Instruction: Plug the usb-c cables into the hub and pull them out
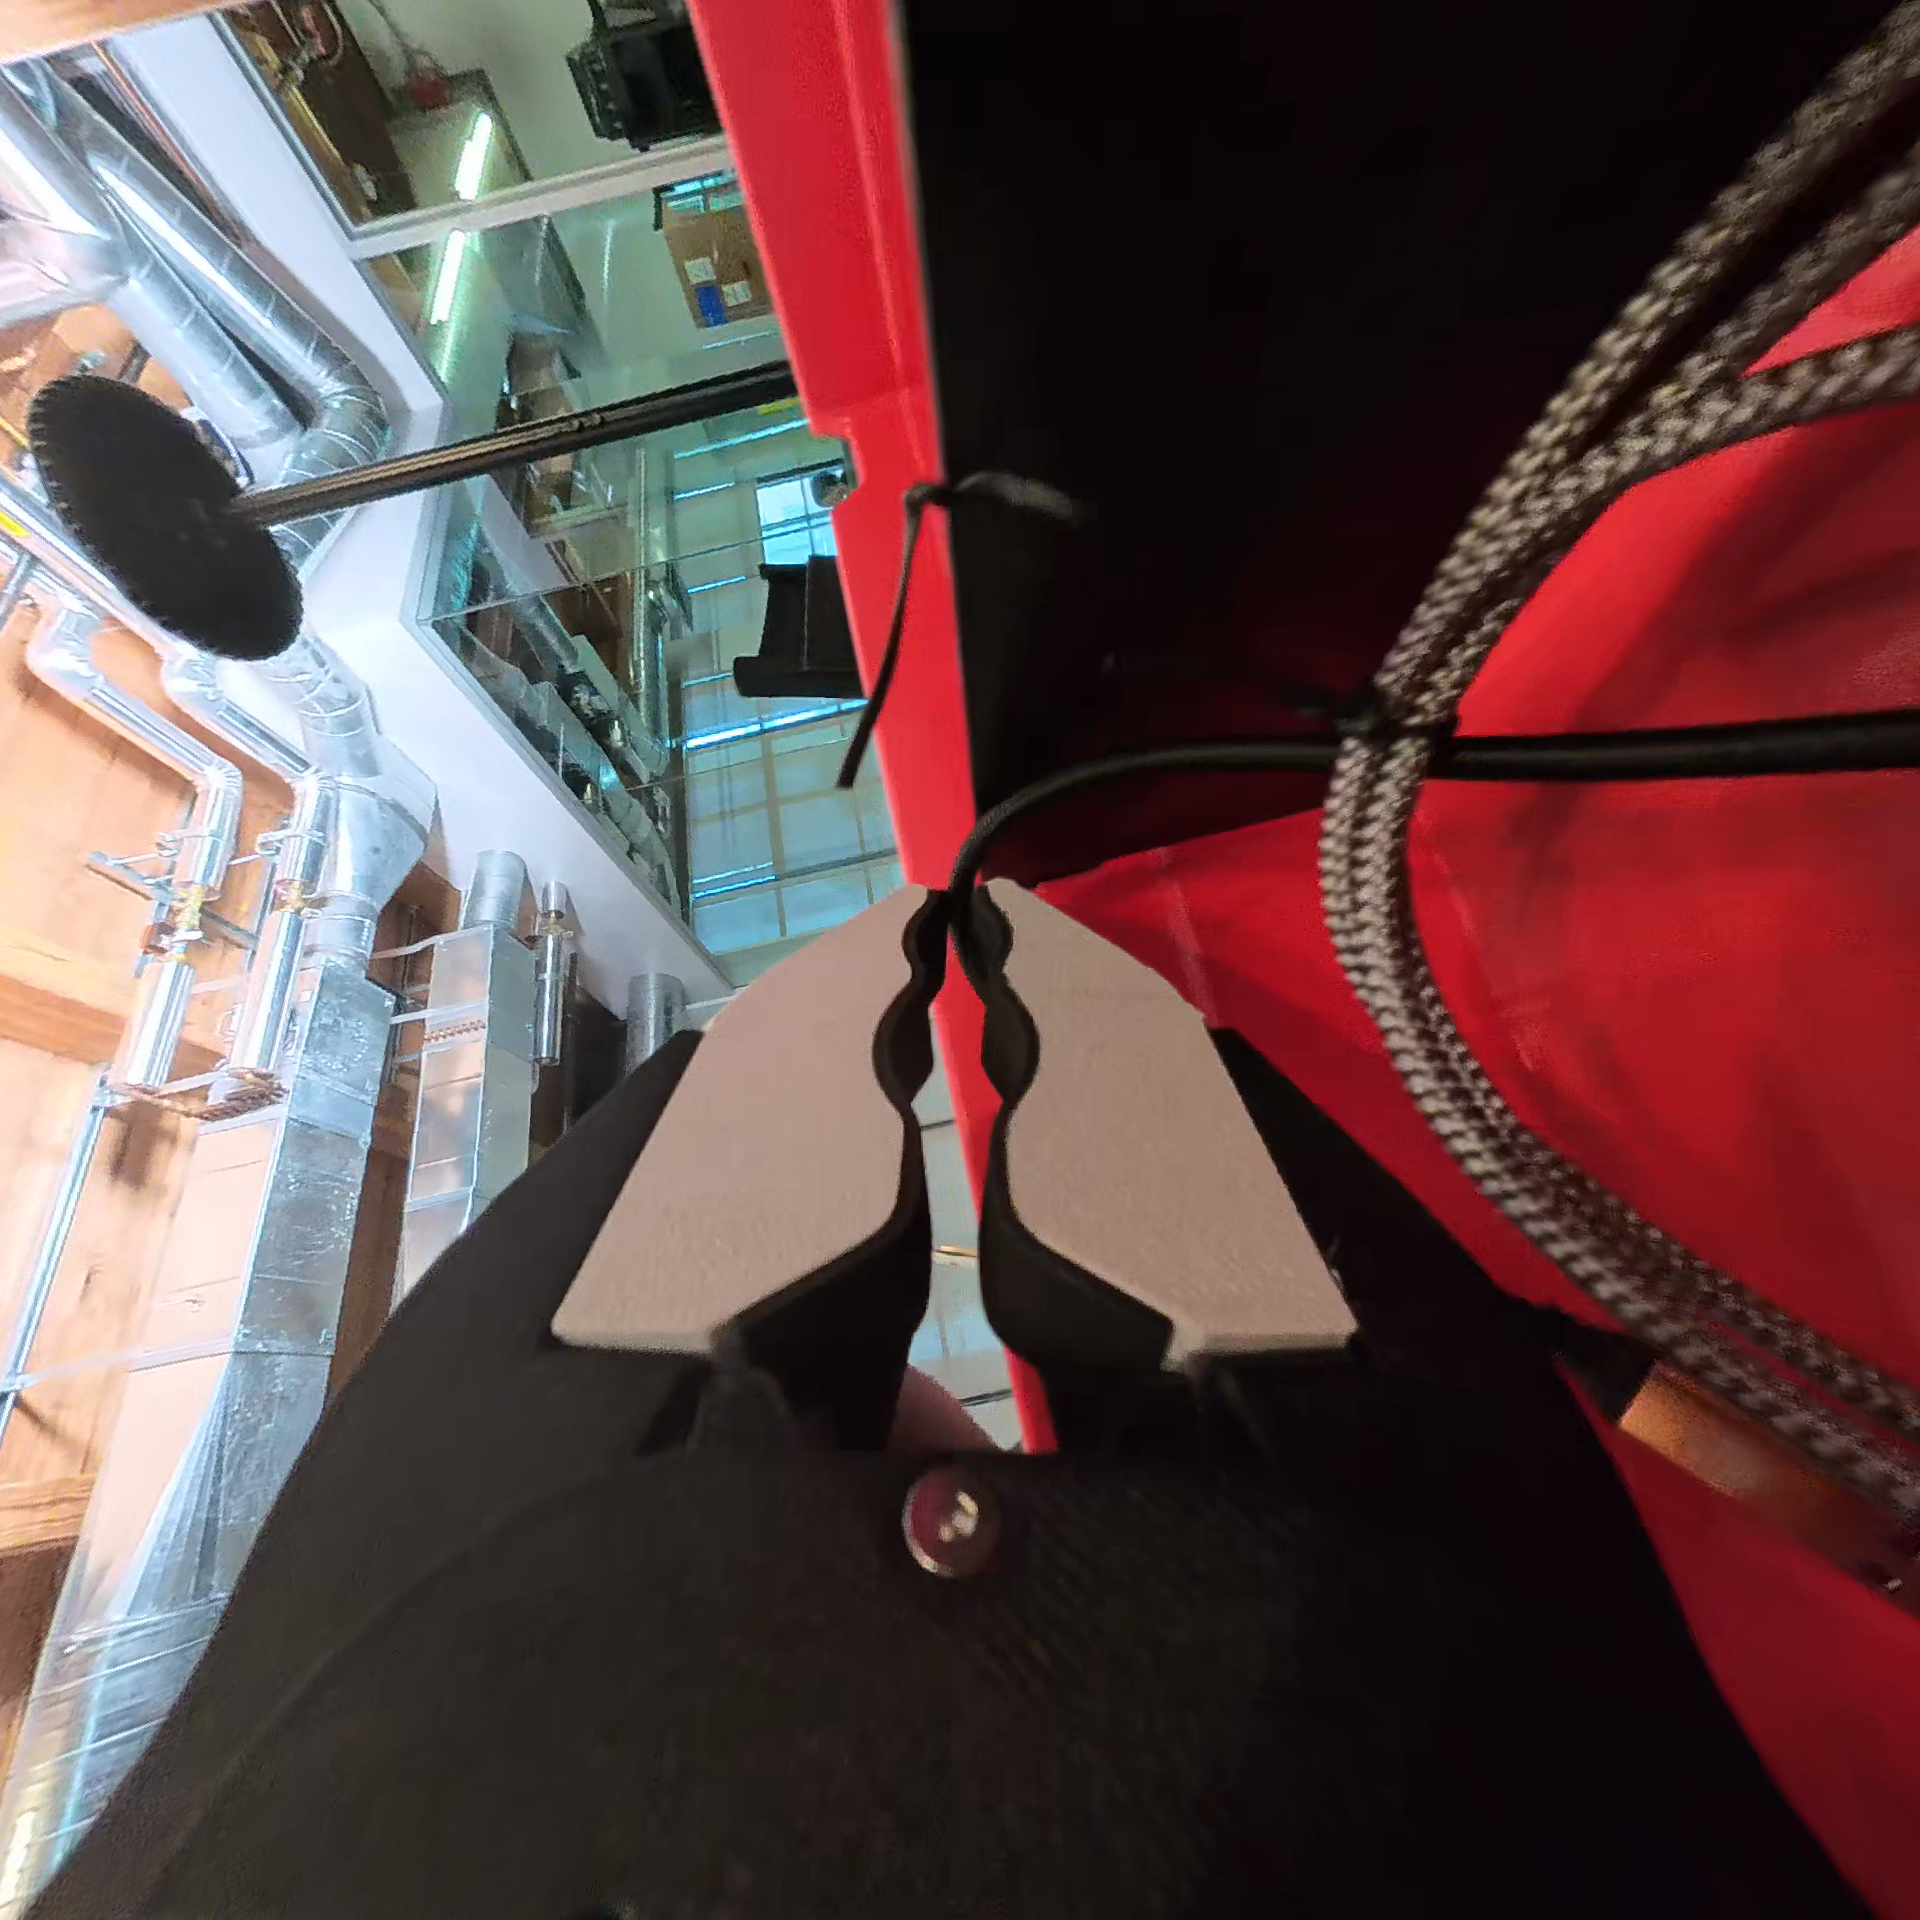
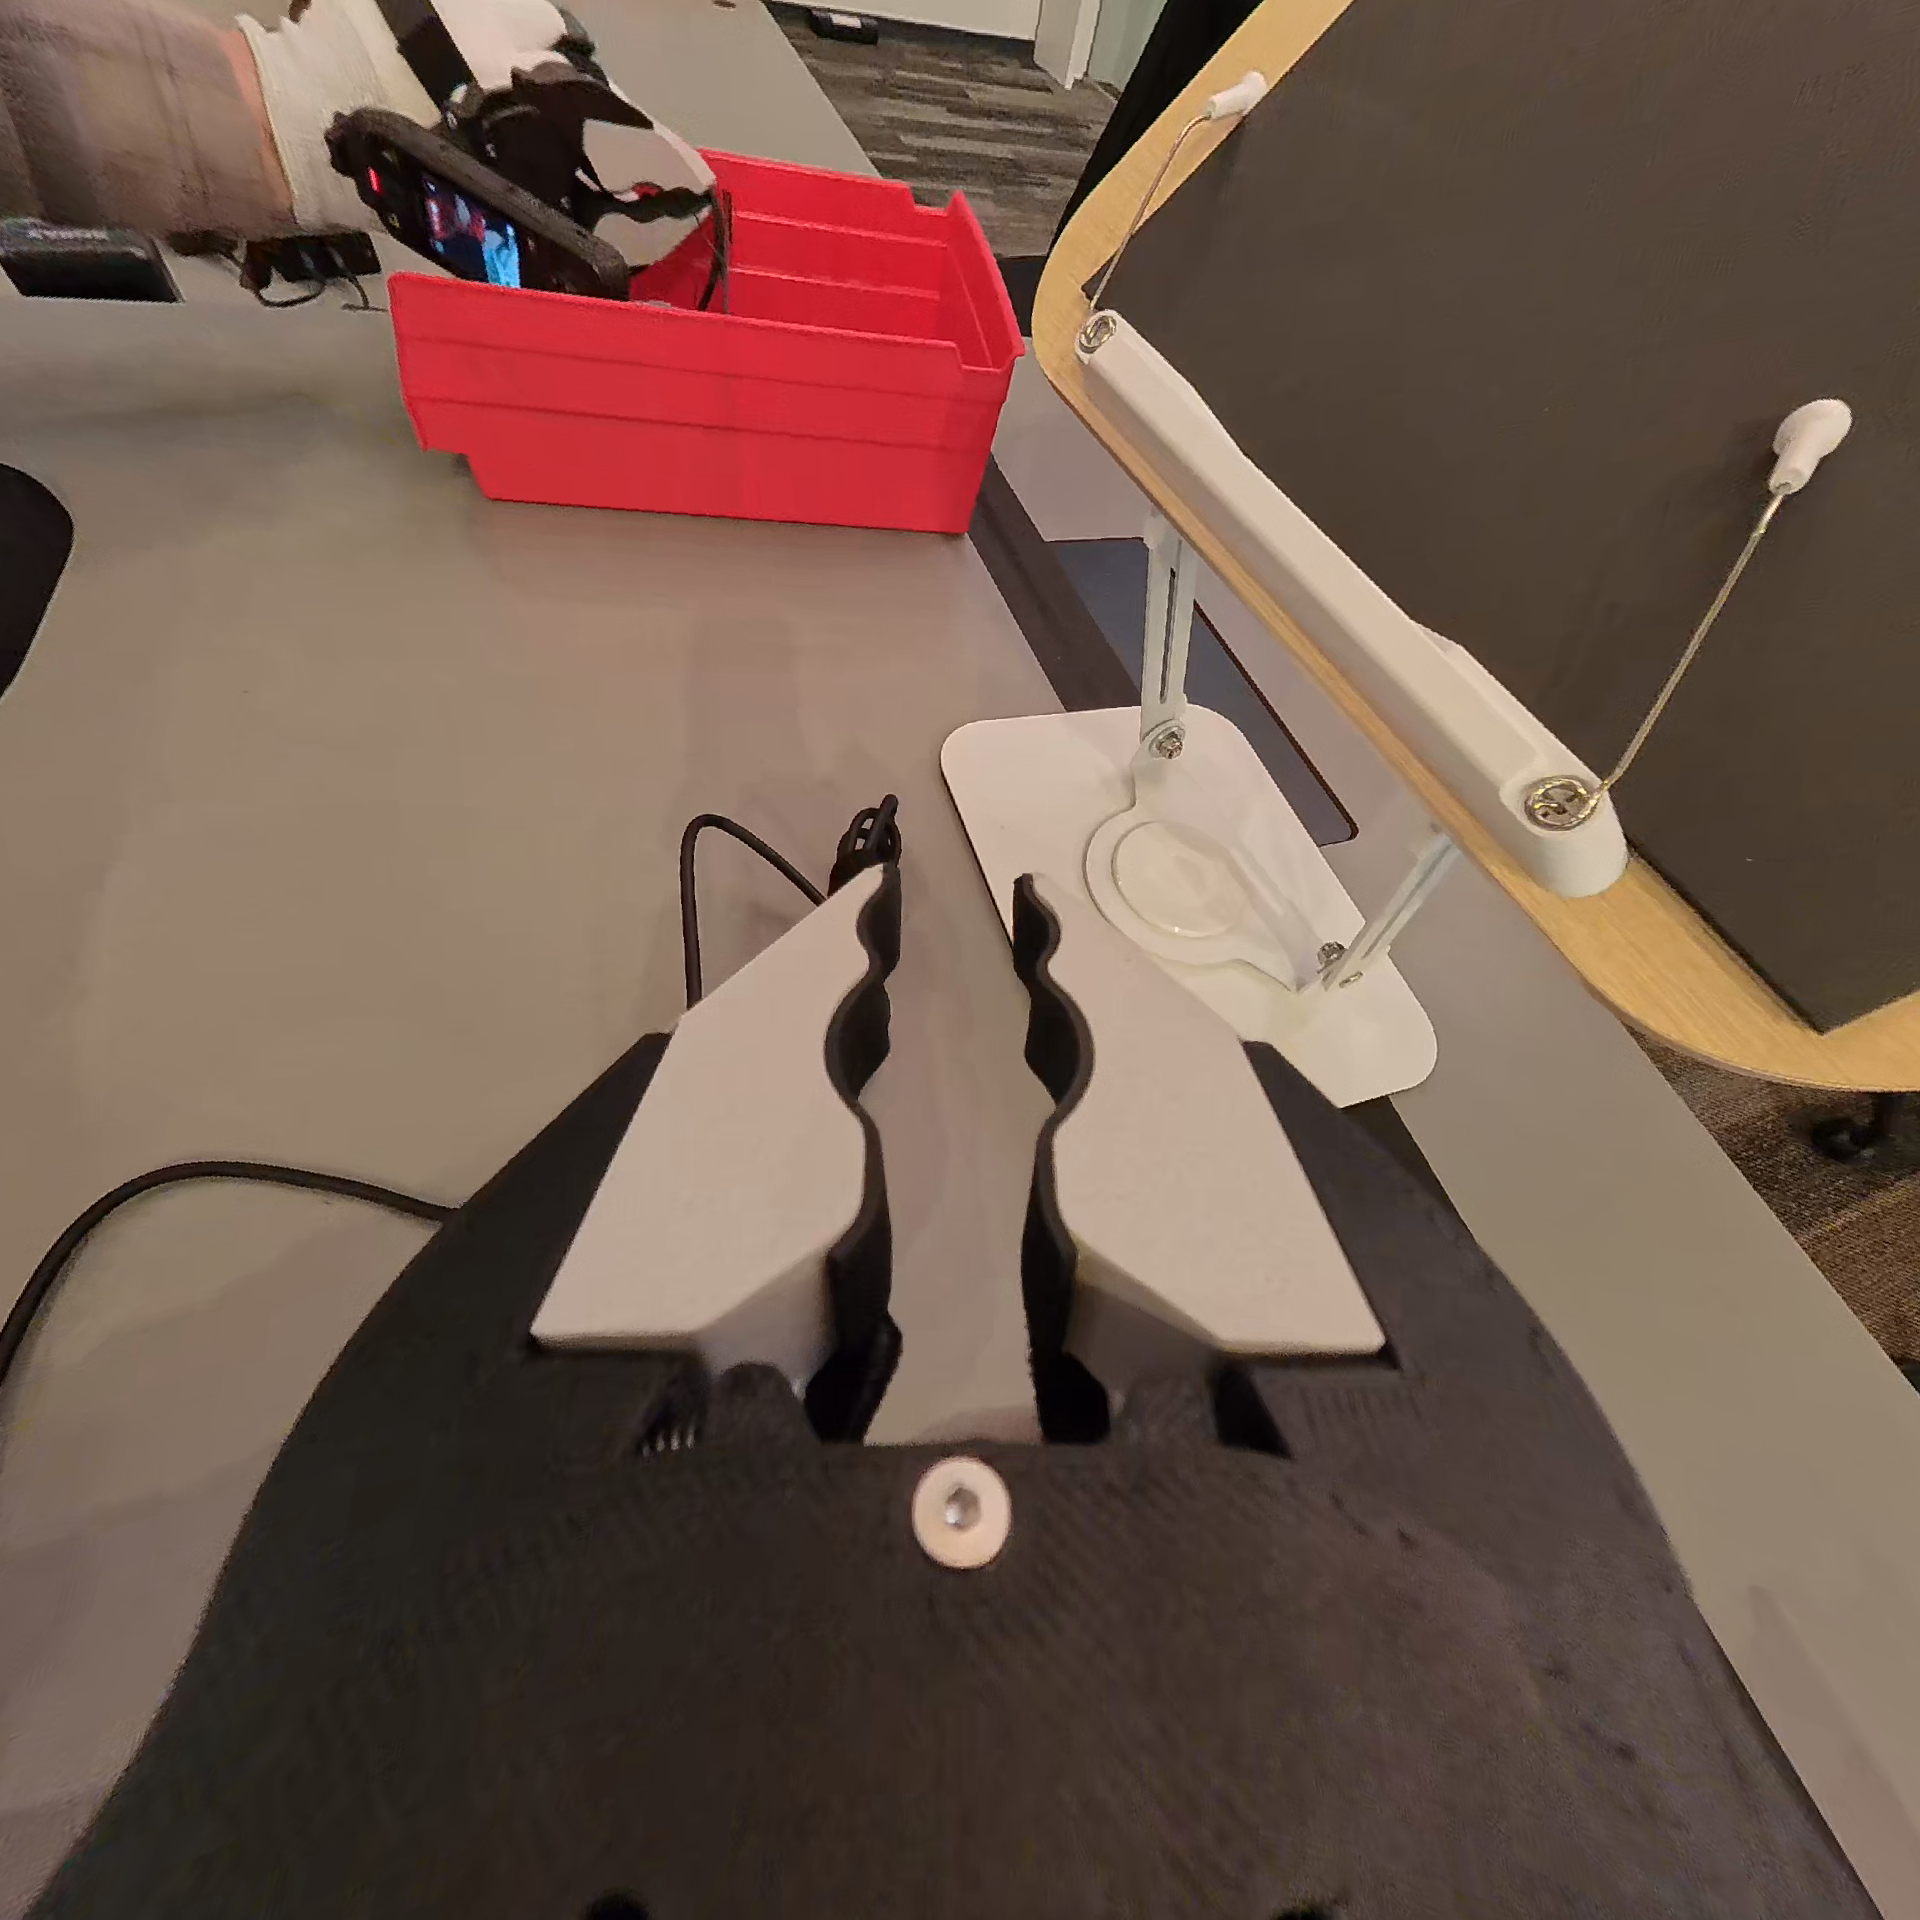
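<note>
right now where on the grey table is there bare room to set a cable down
Bare grey table lies between the red bin and the right tongs, left of the white stand base. Crowded: inside the bin, where the left tongs pinch a thin black cable beside a braided cable.

A: How does the left gripper (image 1: pixel 958 925) stand?

B: Its tips are pinched almost together, with a thin black cable (image 1: pixel 1039 805) caught between them, and it is rolled well over onto its side. In the right wrist view it shows far off, carried by a white-gloved hand (image 2: pixel 312 135) and tipped downward.

A: And the right gripper (image 2: pixel 956 894)?

B: It is parted, a clear gap running between its two wavy black pads (image 2: pixel 871 987), with nothing in it. It sits fairly level and points forward, angled slightly down.
</note>
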Demonstrator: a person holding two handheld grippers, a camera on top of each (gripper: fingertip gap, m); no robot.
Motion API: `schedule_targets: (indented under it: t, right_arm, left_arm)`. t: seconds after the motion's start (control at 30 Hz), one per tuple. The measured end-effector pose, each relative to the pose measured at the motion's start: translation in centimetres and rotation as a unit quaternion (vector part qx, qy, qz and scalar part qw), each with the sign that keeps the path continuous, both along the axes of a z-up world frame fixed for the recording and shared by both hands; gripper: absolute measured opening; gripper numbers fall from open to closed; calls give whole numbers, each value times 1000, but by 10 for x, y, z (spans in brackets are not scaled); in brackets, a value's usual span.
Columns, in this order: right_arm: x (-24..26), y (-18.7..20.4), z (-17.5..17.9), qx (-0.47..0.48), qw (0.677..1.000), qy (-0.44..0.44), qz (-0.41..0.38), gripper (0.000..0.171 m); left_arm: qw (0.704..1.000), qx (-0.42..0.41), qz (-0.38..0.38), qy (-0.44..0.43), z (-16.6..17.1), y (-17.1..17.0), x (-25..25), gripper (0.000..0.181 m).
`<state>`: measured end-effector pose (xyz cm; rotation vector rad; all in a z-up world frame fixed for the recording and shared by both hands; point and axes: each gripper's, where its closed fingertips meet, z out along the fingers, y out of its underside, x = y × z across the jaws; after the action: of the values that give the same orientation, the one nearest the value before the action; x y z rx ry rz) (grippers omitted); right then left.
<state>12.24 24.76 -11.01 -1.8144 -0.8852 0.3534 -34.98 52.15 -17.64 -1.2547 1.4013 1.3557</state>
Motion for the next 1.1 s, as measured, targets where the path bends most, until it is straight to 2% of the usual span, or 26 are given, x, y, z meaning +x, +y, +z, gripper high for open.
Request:
schedule_targets:
  t: [0.6, 0.73, 0.93, 1.1]
  right_arm:
    - [-2, -2, 3, 3, 1000, -3, 3, 19]
    - [-2, -2, 3, 2, 1000, -4, 5, 19]
    - [-6, -3, 11, 17, 1000, 0, 7, 18]
    - [-26, -6, 29, 42, 999, 11, 29, 21]
  left_arm:
    - [995, 68, 13, -76, 92, -5, -37, 4]
    - [989, 134, 34, -52, 129, -7, -55, 4]
    - [979, 176, 45, -87, 184, -18, -71, 4]
    - [970, 174, 0, -168, 226, -47, -38, 4]
